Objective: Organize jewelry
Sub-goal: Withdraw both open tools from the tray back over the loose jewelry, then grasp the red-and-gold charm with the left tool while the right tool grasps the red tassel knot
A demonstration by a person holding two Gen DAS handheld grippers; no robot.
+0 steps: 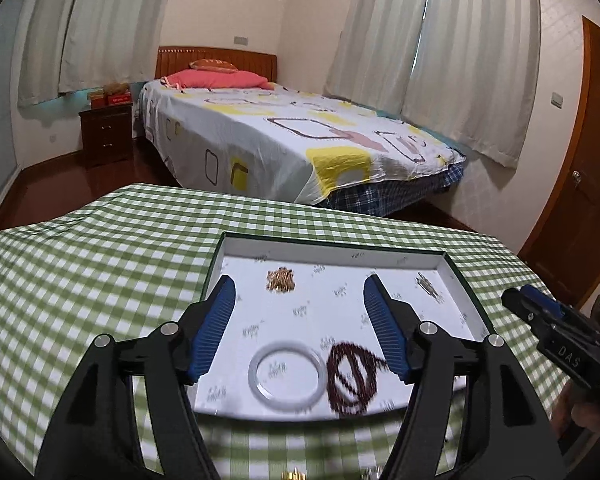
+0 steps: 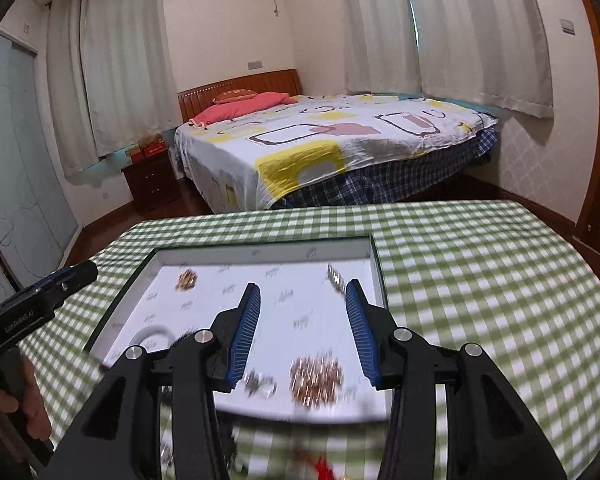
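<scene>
A shallow white tray (image 1: 236,252) with a dark green rim lies on the green checked tablecloth. In the left wrist view it holds a white bangle (image 1: 287,376), a dark red bead string (image 1: 352,380), a gold chain heap (image 1: 281,280) and a thin silver chain (image 1: 430,286). My left gripper (image 1: 299,328) is open and empty above the tray. In the right wrist view my right gripper (image 2: 302,330) is open and empty above the tray (image 2: 376,264), over a copper chain heap (image 2: 316,380) and a small silver piece (image 2: 260,386). The bangle (image 2: 148,332) is partly hidden.
The table (image 2: 480,280) fills the foreground. A bed (image 1: 284,136) stands behind it, with a nightstand (image 1: 106,134) to the left and a wooden door (image 1: 588,184) to the right. Something red (image 2: 322,466) and small gold items (image 1: 294,474) lie at the near table edge, blurred.
</scene>
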